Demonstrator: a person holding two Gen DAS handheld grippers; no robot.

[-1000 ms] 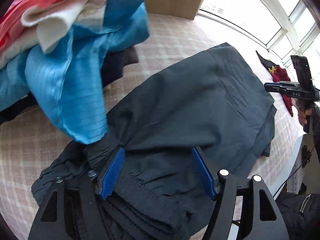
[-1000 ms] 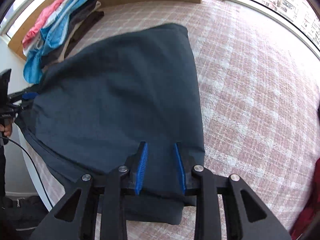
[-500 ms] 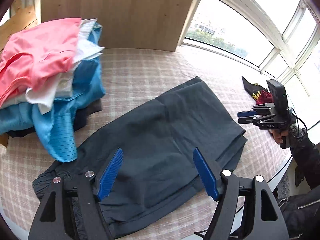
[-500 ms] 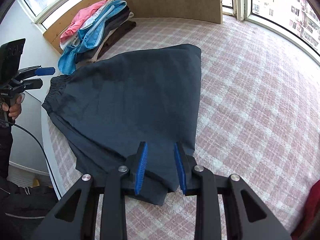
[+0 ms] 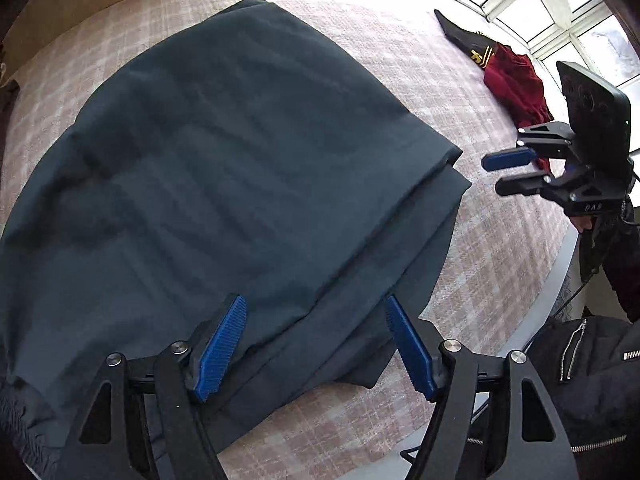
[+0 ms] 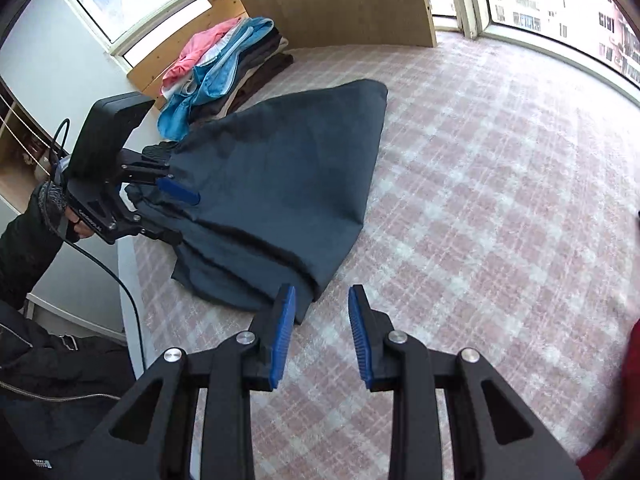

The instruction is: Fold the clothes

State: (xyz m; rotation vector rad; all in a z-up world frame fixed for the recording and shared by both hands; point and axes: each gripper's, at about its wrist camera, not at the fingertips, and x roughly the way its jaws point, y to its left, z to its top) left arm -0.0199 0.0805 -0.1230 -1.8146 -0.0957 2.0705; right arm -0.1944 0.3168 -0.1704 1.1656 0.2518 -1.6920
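Left wrist view: my left tongs (image 5: 316, 344) hang spread wide over the near edge of the dark garment (image 5: 224, 168), gripping nothing. My right tongs (image 6: 322, 332) also gape empty, just off its hem corner. The garment lies doubled on the checked surface (image 6: 500, 200), long axis running from left tongs to right; each sits at one end. A stack of clothes (image 6: 224, 68) lies beyond the waistband end.

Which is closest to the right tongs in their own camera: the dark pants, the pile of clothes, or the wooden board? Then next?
1. Dark pants, just ahead-left of the right tongs.
2. Pile of clothes, farther back-left.
3. Wooden board, standing at the far back.
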